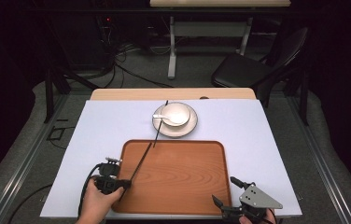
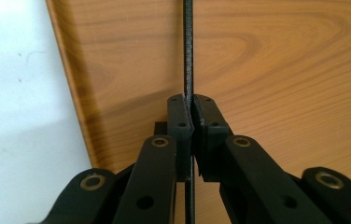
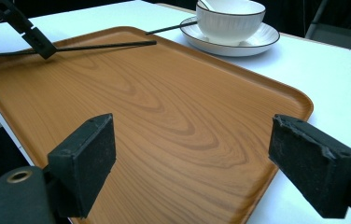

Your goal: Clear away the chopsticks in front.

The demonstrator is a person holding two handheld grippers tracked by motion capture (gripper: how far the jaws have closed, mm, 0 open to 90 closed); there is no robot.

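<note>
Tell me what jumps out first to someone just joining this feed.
The left gripper pinches a black chopstick over the left part of the wooden tray. Beyond the tray, a white bowl with a spoon sits on a plate, a second chopstick beside it. The right gripper waits open at the tray's near right corner.

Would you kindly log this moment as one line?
left gripper: shut on black chopstick | right gripper: open, idle | tray: bare

left gripper (image 2: 191, 114): black linkage arms, brass pivot bushings, black cable
right gripper (image 1: 232, 196): black jaws, grey three-cornered plate, screws
</note>
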